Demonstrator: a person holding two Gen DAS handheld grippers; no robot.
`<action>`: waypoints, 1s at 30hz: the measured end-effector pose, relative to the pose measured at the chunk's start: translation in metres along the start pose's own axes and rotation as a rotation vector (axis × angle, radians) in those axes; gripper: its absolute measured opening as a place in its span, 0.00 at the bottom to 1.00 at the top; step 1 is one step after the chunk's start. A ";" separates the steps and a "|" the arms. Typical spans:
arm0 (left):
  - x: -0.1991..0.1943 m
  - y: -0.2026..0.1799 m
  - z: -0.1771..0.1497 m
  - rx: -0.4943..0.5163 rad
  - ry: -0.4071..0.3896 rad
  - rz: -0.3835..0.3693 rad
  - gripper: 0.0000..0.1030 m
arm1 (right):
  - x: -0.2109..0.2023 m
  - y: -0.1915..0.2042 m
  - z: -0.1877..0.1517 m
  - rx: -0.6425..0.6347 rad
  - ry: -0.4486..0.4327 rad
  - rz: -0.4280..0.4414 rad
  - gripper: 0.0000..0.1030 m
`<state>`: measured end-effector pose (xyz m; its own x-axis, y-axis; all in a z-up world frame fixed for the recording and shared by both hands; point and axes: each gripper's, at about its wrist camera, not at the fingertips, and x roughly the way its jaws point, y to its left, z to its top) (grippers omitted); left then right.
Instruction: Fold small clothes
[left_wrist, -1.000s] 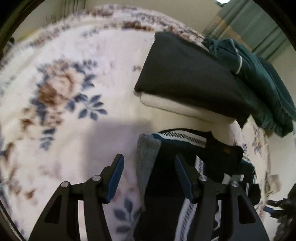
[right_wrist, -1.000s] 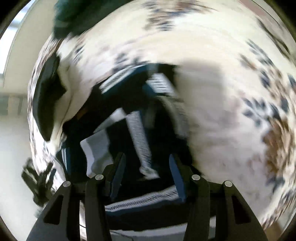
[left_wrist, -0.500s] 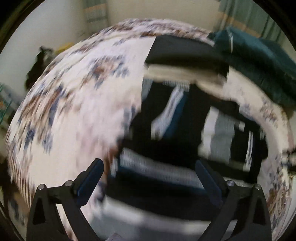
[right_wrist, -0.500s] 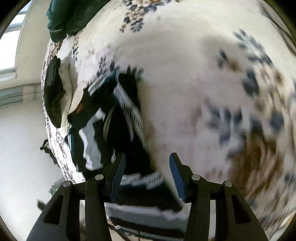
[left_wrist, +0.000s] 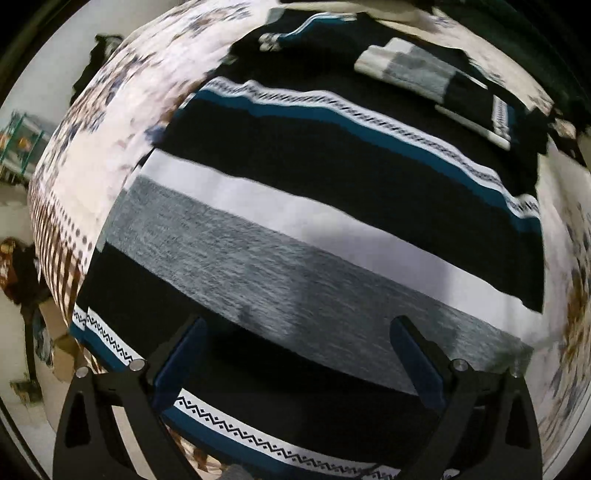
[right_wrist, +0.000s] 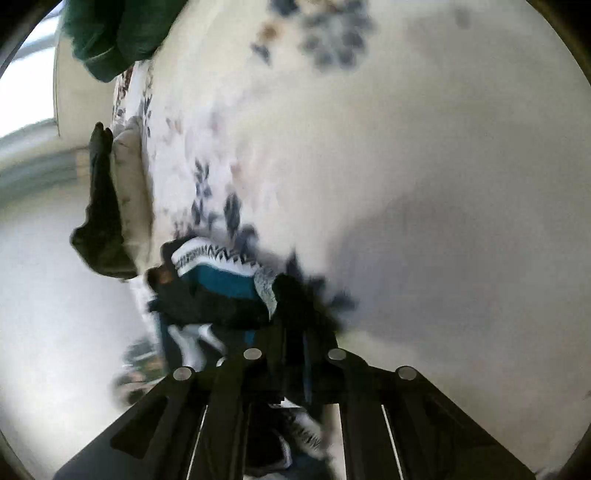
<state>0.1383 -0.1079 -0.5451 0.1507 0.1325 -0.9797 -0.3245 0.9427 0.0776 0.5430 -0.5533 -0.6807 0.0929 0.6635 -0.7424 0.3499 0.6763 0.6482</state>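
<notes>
Striped knit sweater (left_wrist: 314, 206) is filling the centre of the left wrist view, lying spread on the floral blanket (left_wrist: 110, 122), with black, teal, white and grey bands running from left to lower right. Its near hem, edged with a white zigzag band, is being cut off by the bottom of the frame and partly covered by the gripper. A folded sleeve with grey and white blocks is lying across the body at upper right. Motion blur is softening the upper edge of this view, so what lies beyond the sweater there is hard to make out.

Left gripper (left_wrist: 299, 363) is hovering low over the hem with its blue-padded fingers (left_wrist: 181, 360) spread wide, enclosing nothing; contact with the cloth cannot be determined.

In the right wrist view the sweater (right_wrist: 221, 284) is appearing as a bunched dark mass at lower centre, blurred, with a teal patch and a white patterned band showing. Right gripper (right_wrist: 295, 347) is sitting with its jaws drawn close together on a dark fold of the sweater; the fingertips themselves are being hidden by the fabric.

A dark folded garment (right_wrist: 99, 206) on a cream one (right_wrist: 135, 192) is lying at the left of this view, well apart from the gripper. A dark green garment (right_wrist: 114, 33) is occupying the upper left corner, cut off by the frame. Floral blanket (right_wrist: 406, 184) is filling the right half.
</notes>
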 end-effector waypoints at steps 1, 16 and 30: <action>-0.003 -0.003 0.000 0.012 -0.006 -0.011 0.98 | -0.010 0.008 0.008 -0.036 -0.045 -0.037 0.05; -0.045 -0.097 -0.056 0.291 0.047 -0.220 0.98 | -0.066 0.010 0.011 -0.128 0.087 -0.163 0.52; -0.002 -0.208 -0.159 0.607 0.162 -0.223 0.21 | -0.088 -0.057 -0.028 -0.069 0.112 -0.062 0.52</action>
<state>0.0574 -0.3534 -0.5884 -0.0038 -0.0891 -0.9960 0.2886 0.9535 -0.0864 0.4885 -0.6415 -0.6472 -0.0324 0.6486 -0.7604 0.2861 0.7350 0.6147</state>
